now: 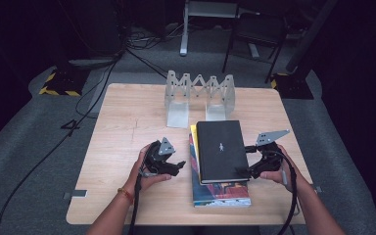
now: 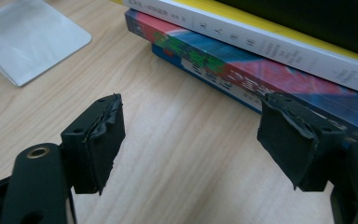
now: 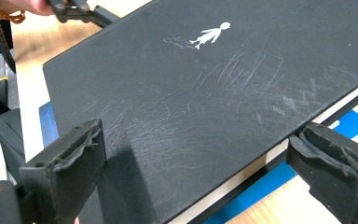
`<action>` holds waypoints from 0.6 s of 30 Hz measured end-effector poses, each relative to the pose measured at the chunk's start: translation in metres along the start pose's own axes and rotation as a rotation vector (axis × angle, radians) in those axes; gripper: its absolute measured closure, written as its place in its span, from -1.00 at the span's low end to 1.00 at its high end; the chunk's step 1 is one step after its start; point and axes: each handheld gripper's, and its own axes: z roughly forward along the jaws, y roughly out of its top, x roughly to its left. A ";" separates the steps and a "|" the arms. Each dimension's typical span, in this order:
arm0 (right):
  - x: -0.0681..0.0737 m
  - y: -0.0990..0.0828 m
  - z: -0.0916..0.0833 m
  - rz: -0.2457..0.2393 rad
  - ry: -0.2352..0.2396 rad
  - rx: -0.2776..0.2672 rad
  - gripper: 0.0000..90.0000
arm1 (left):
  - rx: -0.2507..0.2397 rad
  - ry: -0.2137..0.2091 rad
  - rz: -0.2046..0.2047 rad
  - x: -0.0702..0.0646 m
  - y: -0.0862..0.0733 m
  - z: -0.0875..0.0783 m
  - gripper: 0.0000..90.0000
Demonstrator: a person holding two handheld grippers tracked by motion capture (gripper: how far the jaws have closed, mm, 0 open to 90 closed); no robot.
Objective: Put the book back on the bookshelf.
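left tongs [image 1: 180,165] are sitting on the desk [image 1: 127,122] just beside the left edge of the 3-book stack, jaws spread and holding nothing; the left gripper view is showing bare wood between the pads and the spines of the lower books lying ahead and to the jaws' right. the black book [image 1: 220,149] is lying flat on top of the stack, near the middle-right of the desk, its long axis running away from the person toward the metal book rack [image 1: 199,93] standing behind it. a white-spined book [image 2: 261,39] and a colourful book [image 1: 220,193] are lying under it, the colourful one jutting out toward the person.

right tongs [image 1: 243,159] are resting at the black book's right edge, jaws spread wide. in the right gripper view the cover is running between the pads with its near corner inside the span; the pads are not pressing on it.

judgement: the right hand is the nearer to the black book, and any grip is depending on closing across that right-hand edge.
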 end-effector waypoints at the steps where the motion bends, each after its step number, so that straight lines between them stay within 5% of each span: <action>1: 0.000 0.000 0.001 -0.002 0.002 0.000 -0.88 | 0.003 -0.001 0.002 0.001 0.000 0.003 -0.47; 18: 0.010 0.007 0.013 -0.073 0.063 -0.004 -0.86 | -0.011 0.012 0.008 0.017 0.006 0.031 -0.22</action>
